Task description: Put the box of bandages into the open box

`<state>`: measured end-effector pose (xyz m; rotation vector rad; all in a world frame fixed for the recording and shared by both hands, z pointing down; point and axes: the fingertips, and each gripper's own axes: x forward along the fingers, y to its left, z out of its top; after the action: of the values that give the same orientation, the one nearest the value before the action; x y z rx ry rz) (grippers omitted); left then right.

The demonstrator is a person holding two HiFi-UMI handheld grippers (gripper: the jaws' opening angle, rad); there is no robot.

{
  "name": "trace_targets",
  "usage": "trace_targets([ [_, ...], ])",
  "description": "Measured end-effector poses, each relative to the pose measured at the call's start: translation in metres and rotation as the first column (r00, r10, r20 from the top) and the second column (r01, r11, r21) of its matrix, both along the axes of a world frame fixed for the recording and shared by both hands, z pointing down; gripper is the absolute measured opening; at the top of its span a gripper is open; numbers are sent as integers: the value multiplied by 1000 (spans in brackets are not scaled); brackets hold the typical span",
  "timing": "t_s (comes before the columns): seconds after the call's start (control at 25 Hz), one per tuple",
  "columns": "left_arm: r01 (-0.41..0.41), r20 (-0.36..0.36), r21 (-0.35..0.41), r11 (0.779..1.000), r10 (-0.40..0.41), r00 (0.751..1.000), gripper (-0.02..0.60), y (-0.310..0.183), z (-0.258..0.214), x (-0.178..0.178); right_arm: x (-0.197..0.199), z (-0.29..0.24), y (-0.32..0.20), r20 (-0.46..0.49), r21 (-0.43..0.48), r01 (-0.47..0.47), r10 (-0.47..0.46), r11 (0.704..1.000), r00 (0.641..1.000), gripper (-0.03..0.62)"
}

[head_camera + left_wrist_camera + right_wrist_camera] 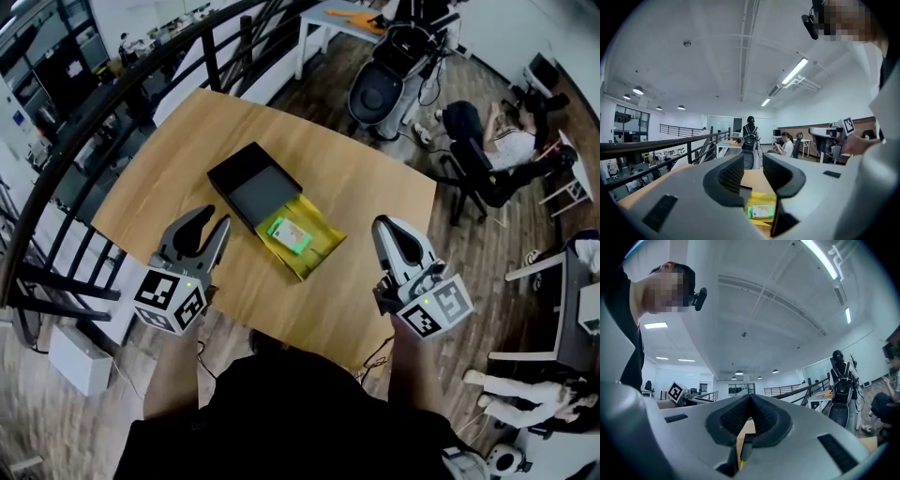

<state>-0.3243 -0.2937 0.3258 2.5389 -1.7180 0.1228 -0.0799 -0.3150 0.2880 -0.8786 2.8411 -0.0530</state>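
The green box of bandages (289,234) lies inside the yellow open box (322,251) near the middle of the wooden table (366,187). A black box (249,183) sits against the yellow one on its far-left side. My left gripper (216,217) hovers left of the boxes, open, with nothing between its jaws. In the left gripper view the left gripper (753,171) frames the box of bandages (761,212) in the yellow box (764,198) below. My right gripper (385,225) is held right of the boxes, shut and empty. The right gripper view shows the right gripper (751,401) with its jaws meeting.
A dark metal railing (56,169) runs along the table's left side. Beyond the table stand a black pram-like cart (384,84) and a white table (342,23). A person sits at the far right (506,141). A person with a backpack (750,136) stands beyond the table.
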Motion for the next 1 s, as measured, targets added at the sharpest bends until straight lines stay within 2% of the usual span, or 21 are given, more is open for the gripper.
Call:
trace_targets([
  [0.32,27,20,5,1000,-27,999,97,0,1,-4,11,0,0,-14,22,-19,19,1000,1000,35],
  [1.0,3,-2,-25,1000,-3,1000,84,7,14,8,4,12,9,-19,-6,7,-7,1000,1000,35],
])
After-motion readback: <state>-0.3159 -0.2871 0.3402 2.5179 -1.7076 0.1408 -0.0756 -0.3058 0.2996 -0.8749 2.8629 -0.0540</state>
